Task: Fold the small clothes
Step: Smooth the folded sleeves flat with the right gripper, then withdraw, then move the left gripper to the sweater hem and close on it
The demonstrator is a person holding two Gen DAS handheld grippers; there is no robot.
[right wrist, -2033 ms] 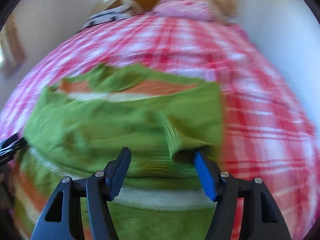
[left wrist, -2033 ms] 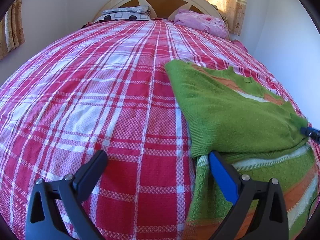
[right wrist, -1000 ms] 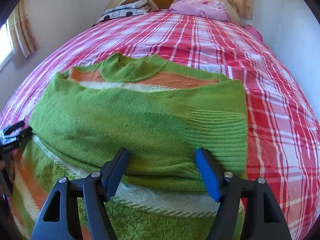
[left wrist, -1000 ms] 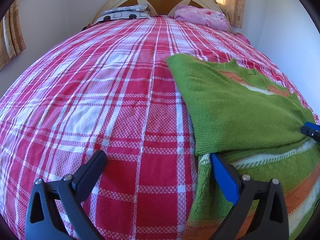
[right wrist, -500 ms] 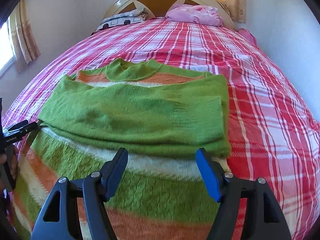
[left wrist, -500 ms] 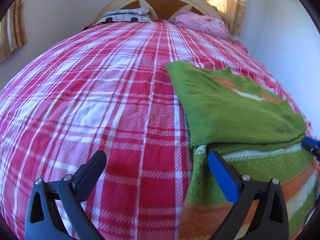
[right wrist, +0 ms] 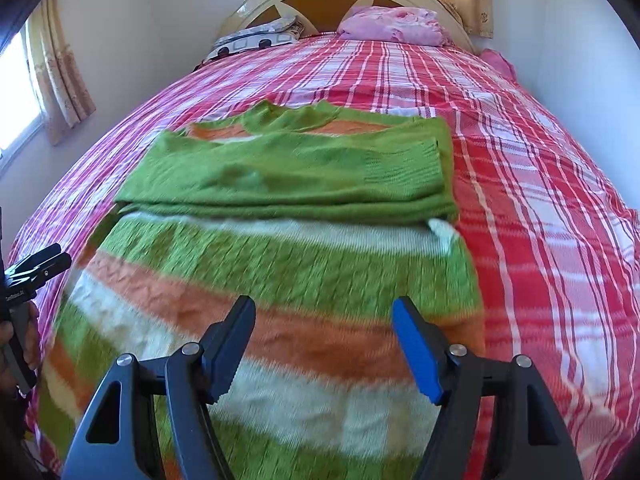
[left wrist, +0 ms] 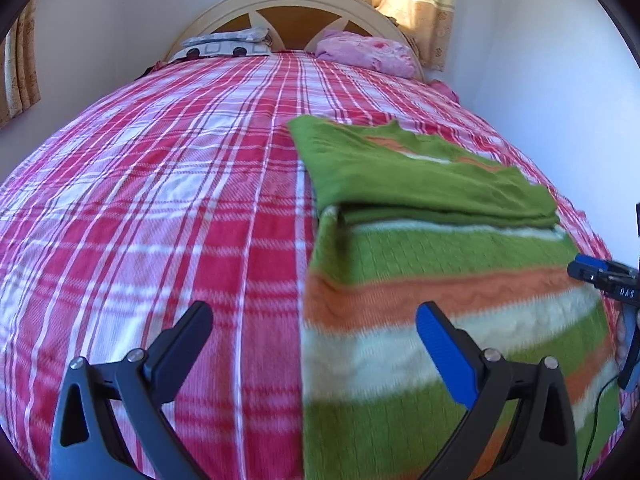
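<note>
A green knitted sweater (right wrist: 280, 272) with orange and white stripes lies flat on the red plaid bed. Both its sleeves (right wrist: 288, 176) are folded across the chest. My right gripper (right wrist: 324, 316) hovers open above the striped lower body, nothing between its fingers. In the left wrist view the sweater (left wrist: 440, 264) fills the right side. My left gripper (left wrist: 314, 320) stands open over the sweater's left edge, holding nothing. The right gripper's blue-tipped fingers (left wrist: 588, 270) show at the right edge of that view, and the left gripper's fingers (right wrist: 40, 266) at the left edge of the right wrist view.
The plaid bedspread (left wrist: 160, 200) stretches far to the left of the sweater. A patterned pillow (left wrist: 224, 46) and a pink pillow (left wrist: 364, 54) lie by the cream headboard (left wrist: 304, 4). A white wall (left wrist: 540, 80) runs close along the bed's right side. A window and curtain (right wrist: 60, 68) stand at the left.
Both grippers have drawn back from the folded sleeves toward the sweater's hem, so more of the striped lower body is in view. Both stay open and empty.
</note>
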